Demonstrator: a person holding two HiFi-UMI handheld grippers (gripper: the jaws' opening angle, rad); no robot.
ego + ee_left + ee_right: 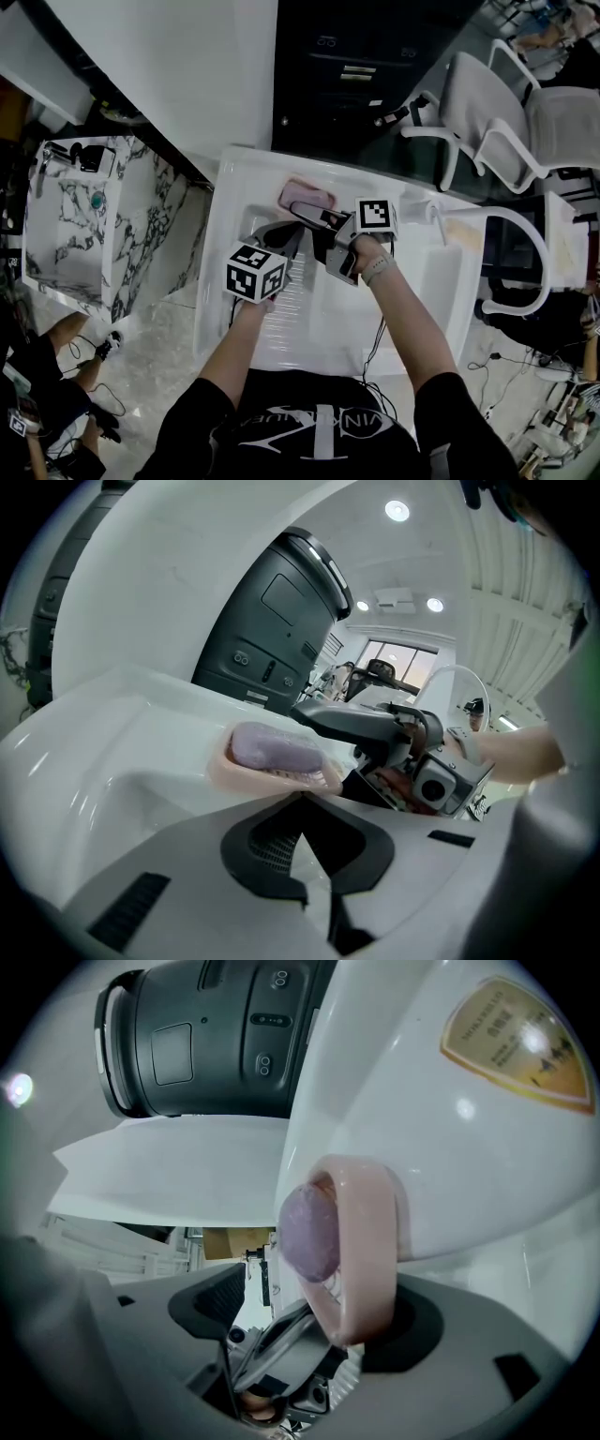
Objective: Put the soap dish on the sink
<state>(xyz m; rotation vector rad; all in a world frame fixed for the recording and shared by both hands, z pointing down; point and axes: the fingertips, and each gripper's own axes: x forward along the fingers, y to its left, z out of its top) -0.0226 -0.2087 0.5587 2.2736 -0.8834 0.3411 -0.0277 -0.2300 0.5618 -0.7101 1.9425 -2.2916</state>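
Soap dish, a pale pink oval plastic tray (307, 197) holding a purple soap bar (272, 747), is lying flat on the white ceramic sink's (234, 187) back ledge, long axis along it. Probably light, stiff and slick, it is best pinched across the rim. The right gripper (323, 1330) is gaping around its end; the left gripper (305, 846) is closed, empty.

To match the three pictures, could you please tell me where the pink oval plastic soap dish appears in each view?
Head view: the pink oval plastic soap dish lies just above centre, on the far ledge of the white sink.
Left gripper view: at centre, lying flat.
Right gripper view: at centre, appearing upright.
Shared landmark: the purple soap bar in the dish.
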